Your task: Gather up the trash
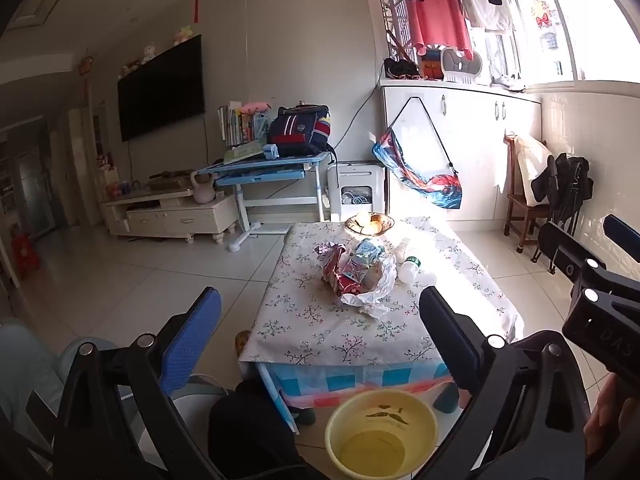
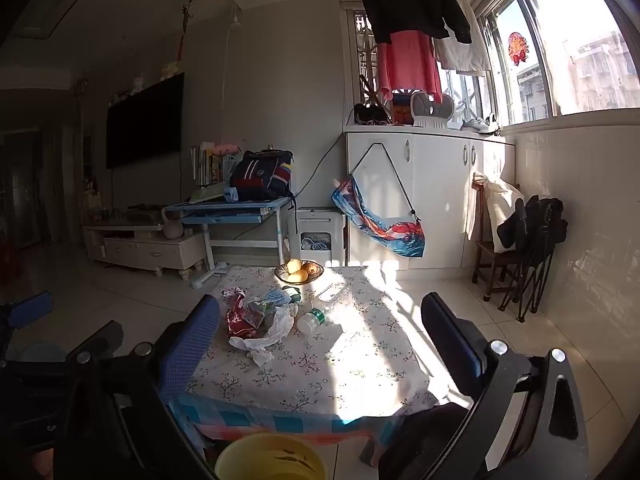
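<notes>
A pile of trash [image 1: 354,276] lies on the low table [image 1: 320,332] with the floral cloth: red snack wrappers, a blue-green packet, crumpled white plastic. It also shows in the right wrist view [image 2: 256,316]. A clear plastic bottle [image 1: 410,268] lies beside it, also in the right wrist view [image 2: 314,318]. A yellow bin [image 1: 380,432] stands on the floor in front of the table, seen too in the right wrist view [image 2: 272,460]. My left gripper [image 1: 320,320] is open and empty, short of the table. My right gripper [image 2: 320,328] is open and empty too.
A bowl of fruit [image 2: 298,272] sits at the table's far edge. A blue desk with a backpack [image 1: 298,132], a TV stand [image 1: 168,216] and white cabinets [image 1: 460,152] stand behind. A chair with bags [image 2: 516,232] is at the right wall.
</notes>
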A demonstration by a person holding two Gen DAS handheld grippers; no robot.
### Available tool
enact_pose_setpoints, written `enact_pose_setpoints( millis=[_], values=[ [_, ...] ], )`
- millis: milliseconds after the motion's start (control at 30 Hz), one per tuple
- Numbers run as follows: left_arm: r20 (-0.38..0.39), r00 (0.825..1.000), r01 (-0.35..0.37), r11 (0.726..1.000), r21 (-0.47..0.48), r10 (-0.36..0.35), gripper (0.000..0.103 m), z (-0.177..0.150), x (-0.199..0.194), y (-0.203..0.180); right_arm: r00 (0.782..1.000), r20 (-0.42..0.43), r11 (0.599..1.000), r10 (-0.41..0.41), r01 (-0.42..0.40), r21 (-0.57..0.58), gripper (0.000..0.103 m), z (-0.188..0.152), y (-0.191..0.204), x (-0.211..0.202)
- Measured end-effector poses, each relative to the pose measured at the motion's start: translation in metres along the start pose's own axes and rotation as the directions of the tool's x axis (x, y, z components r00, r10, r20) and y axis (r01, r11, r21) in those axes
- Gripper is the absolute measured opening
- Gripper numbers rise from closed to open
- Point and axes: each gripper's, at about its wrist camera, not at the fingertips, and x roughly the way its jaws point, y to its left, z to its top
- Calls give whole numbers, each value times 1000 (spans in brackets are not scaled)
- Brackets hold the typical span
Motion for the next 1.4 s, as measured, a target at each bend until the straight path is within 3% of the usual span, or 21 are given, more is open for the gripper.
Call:
enact_pose_setpoints(
  millis=[267, 767, 1400],
  values=[
    [5, 1000, -1, 1000, 11, 1, 96, -4, 2, -1, 1000, -10, 1000, 1, -1, -11, 97, 2, 3, 2],
    [-26, 999, -19, 998, -67, 18, 96, -3, 9, 15, 996, -89, 996, -31, 24, -81, 97, -3, 14, 8],
    [-21, 1000, -20, 996, -85, 18, 96, 0, 7, 16, 994, -104, 995, -35, 25, -97, 97, -2, 16, 9]
  ],
)
